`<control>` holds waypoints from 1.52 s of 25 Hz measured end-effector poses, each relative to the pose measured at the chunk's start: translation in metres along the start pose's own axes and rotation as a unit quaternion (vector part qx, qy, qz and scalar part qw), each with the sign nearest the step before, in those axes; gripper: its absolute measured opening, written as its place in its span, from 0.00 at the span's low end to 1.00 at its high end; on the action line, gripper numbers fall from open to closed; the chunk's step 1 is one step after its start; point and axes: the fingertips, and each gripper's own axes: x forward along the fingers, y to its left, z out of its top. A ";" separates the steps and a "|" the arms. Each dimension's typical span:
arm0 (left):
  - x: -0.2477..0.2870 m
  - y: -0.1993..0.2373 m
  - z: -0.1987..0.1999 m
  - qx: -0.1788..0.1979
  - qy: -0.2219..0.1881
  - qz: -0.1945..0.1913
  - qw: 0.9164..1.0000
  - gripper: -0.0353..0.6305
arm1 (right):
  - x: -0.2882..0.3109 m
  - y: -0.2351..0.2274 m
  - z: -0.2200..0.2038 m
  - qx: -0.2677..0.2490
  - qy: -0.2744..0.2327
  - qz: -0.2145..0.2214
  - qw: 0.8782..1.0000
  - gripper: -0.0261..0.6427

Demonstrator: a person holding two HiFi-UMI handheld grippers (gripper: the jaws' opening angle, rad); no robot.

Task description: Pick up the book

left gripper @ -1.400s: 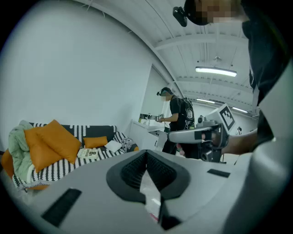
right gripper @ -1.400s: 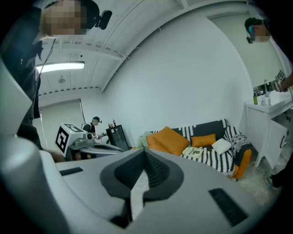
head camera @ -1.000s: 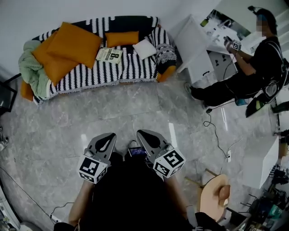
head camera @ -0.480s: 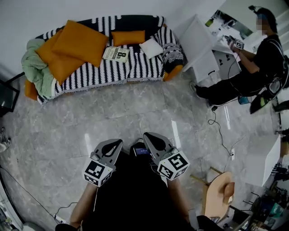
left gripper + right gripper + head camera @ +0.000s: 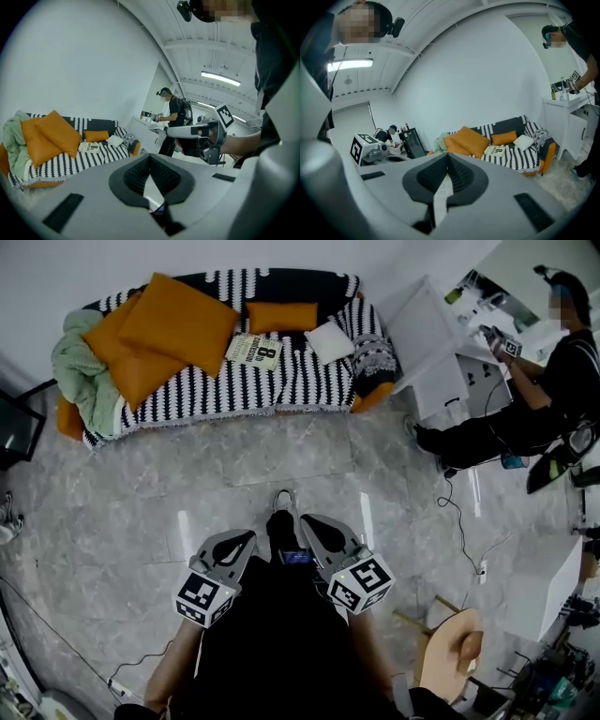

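Observation:
The book (image 5: pixel 255 351), pale with dark print on its cover, lies flat on the striped black-and-white sofa (image 5: pixel 281 385) across the room, between an orange cushion and a white pillow. It also shows in the left gripper view as the book (image 5: pixel 89 146) and in the right gripper view as the book (image 5: pixel 496 150). My left gripper (image 5: pixel 247 537) and right gripper (image 5: pixel 305 520) are held side by side close to my body, far short of the sofa, both pointing toward it. Both are shut with nothing between their jaws: left gripper (image 5: pixel 150 157), right gripper (image 5: pixel 447 157).
Large orange cushions (image 5: pixel 178 320), a green blanket (image 5: pixel 82 367) and a white pillow (image 5: pixel 330 339) share the sofa. A white cabinet (image 5: pixel 433 352) and a seated person (image 5: pixel 525 409) are at the right. Cables (image 5: pixel 459 521) trail over the marble floor; a wooden stool (image 5: pixel 448 652) stands lower right.
The sofa and book have slid right and slightly down in the head view as I walk toward them. A foot now shows between the grippers. Both grippers stay shut.

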 end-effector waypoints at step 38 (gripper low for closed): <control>0.213 0.072 0.130 -0.020 0.011 0.026 0.999 0.07 | 0.098 -0.200 0.109 -0.018 0.025 0.072 0.997 0.06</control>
